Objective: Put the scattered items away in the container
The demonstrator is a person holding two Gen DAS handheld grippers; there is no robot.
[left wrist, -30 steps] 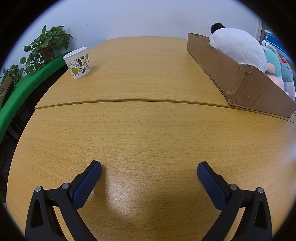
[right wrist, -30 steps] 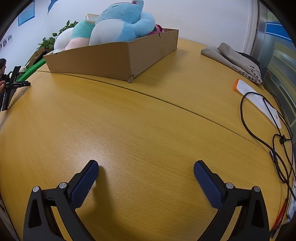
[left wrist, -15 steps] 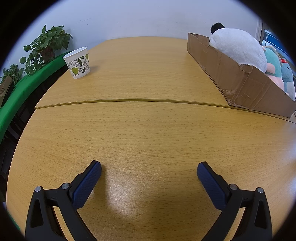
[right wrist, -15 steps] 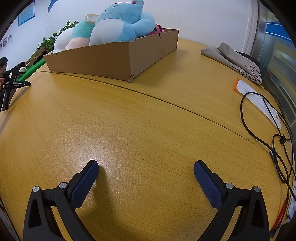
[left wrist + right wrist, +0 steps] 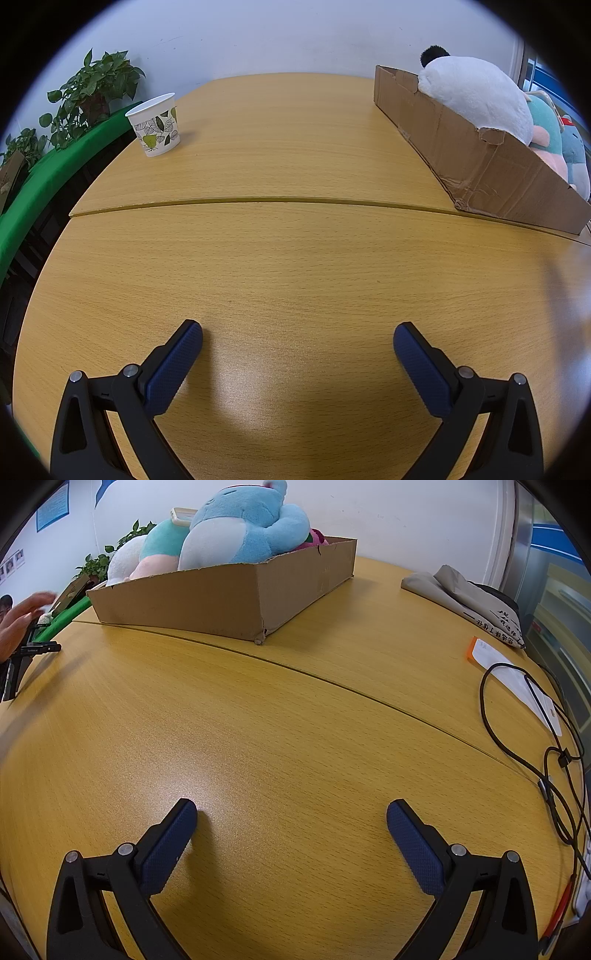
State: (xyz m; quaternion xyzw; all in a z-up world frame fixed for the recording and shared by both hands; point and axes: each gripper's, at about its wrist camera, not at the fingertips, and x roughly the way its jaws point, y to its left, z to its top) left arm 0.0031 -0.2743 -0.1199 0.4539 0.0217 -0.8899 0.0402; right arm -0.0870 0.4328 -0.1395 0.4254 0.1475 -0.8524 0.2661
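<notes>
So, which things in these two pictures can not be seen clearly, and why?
- Inside of the cardboard box: hidden in both views by its wall and the plush toys piled on top.
- Pink toy, right wrist view: mostly behind the blue one.
- Hand, right wrist view: blurred, cut by the left edge.
- Print on the folded cloth: too small to read.
- Inside of the paper cup, left wrist view: hidden by its rim.

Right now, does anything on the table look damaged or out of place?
Yes. The cardboard box has a torn, ragged rim and a crushed corner nearest the camera. The plush toys are heaped above its walls. The paper cup stands upright, unspilled.
</notes>
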